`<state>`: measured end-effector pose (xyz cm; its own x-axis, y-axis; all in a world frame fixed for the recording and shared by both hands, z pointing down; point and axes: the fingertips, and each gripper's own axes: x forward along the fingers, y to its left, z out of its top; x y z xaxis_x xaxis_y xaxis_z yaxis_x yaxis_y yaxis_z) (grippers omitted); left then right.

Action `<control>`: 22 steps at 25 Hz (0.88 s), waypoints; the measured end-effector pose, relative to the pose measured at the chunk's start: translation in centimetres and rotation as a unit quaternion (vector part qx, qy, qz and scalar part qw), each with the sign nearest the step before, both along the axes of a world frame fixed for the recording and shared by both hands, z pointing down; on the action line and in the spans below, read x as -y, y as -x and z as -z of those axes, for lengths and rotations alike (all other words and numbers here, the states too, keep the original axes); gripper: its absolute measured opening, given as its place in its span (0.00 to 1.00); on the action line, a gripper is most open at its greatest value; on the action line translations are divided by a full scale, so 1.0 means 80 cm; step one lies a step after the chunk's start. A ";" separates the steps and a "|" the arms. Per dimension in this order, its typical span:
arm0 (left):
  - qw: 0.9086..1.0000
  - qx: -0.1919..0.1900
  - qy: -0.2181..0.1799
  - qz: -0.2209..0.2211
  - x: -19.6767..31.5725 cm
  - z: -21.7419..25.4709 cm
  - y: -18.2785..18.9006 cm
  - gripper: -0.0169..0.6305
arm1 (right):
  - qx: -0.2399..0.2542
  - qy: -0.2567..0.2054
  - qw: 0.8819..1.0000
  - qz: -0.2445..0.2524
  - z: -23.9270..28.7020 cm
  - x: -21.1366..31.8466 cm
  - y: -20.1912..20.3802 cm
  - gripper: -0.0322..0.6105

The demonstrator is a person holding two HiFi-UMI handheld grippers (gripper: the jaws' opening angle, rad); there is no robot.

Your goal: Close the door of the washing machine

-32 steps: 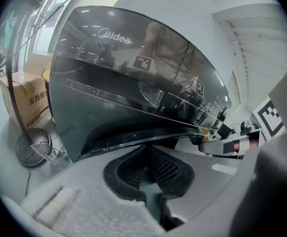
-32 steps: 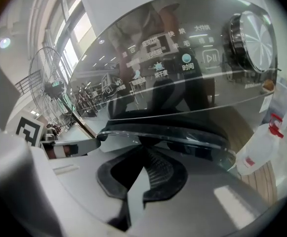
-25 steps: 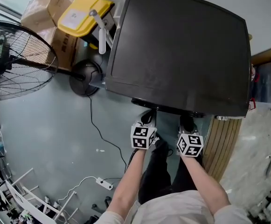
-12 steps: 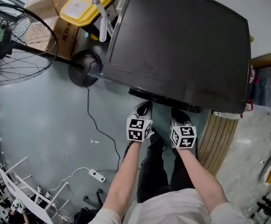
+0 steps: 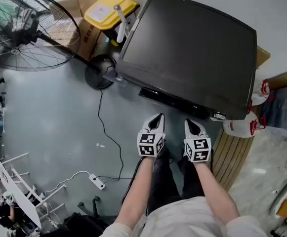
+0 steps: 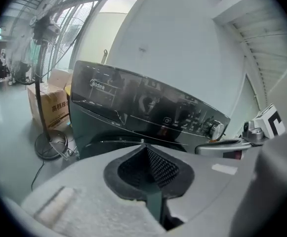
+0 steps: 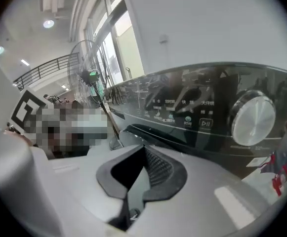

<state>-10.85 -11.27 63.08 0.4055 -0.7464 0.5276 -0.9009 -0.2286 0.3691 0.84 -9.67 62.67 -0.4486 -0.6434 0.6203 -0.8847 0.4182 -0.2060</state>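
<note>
The washing machine [image 5: 192, 53] is dark, and its glossy control panel [image 6: 148, 107] carries a silver dial [image 7: 252, 118]. Under the panel, the door's curved upper rim [image 6: 111, 142] lies against the dark front; the rest of the door is hidden behind my jaws. My left gripper [image 5: 156, 118] and right gripper [image 5: 190, 124] hover side by side over the floor, a short way back from the machine's front. Neither touches it. The left gripper's jaws [image 6: 144, 145] meet at the tips with nothing between them. The right gripper's jaws [image 7: 143, 147] also meet, empty.
A large standing fan [image 5: 29, 28], cardboard boxes [image 5: 79, 4] and a yellow-lidded bin [image 5: 108, 11] stand left of the machine. A black cable [image 5: 106, 132] runs to a power strip [image 5: 96, 181]. At the right are a slatted wooden board [image 5: 232, 157] and a white bag [image 5: 242, 125].
Both grippers have drawn back from the machine's front and risen; a second ago their tips were at the dark rim under the panel. Bare floor now shows between them and the machine.
</note>
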 end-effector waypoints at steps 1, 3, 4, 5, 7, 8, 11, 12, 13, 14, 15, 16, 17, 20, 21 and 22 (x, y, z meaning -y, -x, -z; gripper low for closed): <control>1.000 0.001 -0.001 0.007 -0.009 0.008 -0.004 0.04 | 0.004 0.002 1.000 0.008 0.006 -0.006 -0.002 0.05; 1.000 0.001 -0.003 0.020 -0.029 0.027 -0.013 0.04 | 0.007 0.005 1.000 0.029 0.021 -0.019 -0.009 0.05; 1.000 0.001 -0.005 0.025 -0.039 0.038 -0.018 0.04 | 0.009 0.005 0.999 0.038 0.030 -0.025 -0.013 0.05; 1.000 0.003 -0.006 0.030 -0.049 0.050 -0.021 0.04 | 0.014 0.004 0.999 0.044 0.040 -0.032 -0.017 0.05; 0.999 0.005 -0.009 0.044 -0.068 0.073 -0.021 0.04 | 0.026 0.002 0.998 0.053 0.060 -0.042 -0.022 0.05; 0.999 0.004 -0.010 0.052 -0.077 0.083 -0.021 0.04 | 0.030 0.001 0.998 0.057 0.069 -0.047 -0.024 0.05; 0.997 0.004 -0.014 0.072 -0.101 0.112 -0.023 0.04 | 0.042 -0.001 0.997 0.068 0.097 -0.059 -0.031 0.05; 0.997 0.005 -0.017 0.078 -0.109 0.122 -0.025 0.04 | 0.045 -0.001 0.996 0.074 0.106 -0.064 -0.033 0.05; 0.996 0.005 -0.021 0.084 -0.116 0.131 -0.027 0.04 | 0.048 -0.002 0.996 0.081 0.115 -0.070 -0.035 0.05; 0.996 0.004 -0.024 0.091 -0.122 0.139 -0.029 0.04 | 0.051 -0.003 0.995 0.087 0.122 -0.076 -0.037 0.05; 0.995 0.000 -0.027 0.096 -0.126 0.146 -0.032 0.04 | 0.053 -0.005 0.994 0.094 0.129 -0.081 -0.039 0.05; 0.995 -0.003 -0.030 0.100 -0.129 0.150 -0.036 0.04 | 0.055 -0.006 0.993 0.101 0.134 -0.085 -0.042 0.05; 0.994 -0.005 -0.032 0.101 -0.131 0.154 -0.041 0.04 | 0.058 -0.007 0.992 0.108 0.138 -0.088 -0.044 0.05; 0.995 -0.006 -0.033 0.099 -0.148 0.162 -0.051 0.04 | 0.065 -0.005 0.990 0.127 0.148 -0.109 -0.050 0.05; 0.995 -0.006 -0.033 0.099 -0.156 0.165 -0.053 0.04 | 0.066 -0.004 0.989 0.130 0.151 -0.117 -0.053 0.05; 0.995 -0.006 -0.033 0.099 -0.163 0.168 -0.055 0.04 | 0.068 -0.003 0.989 0.131 0.154 -0.122 -0.058 0.05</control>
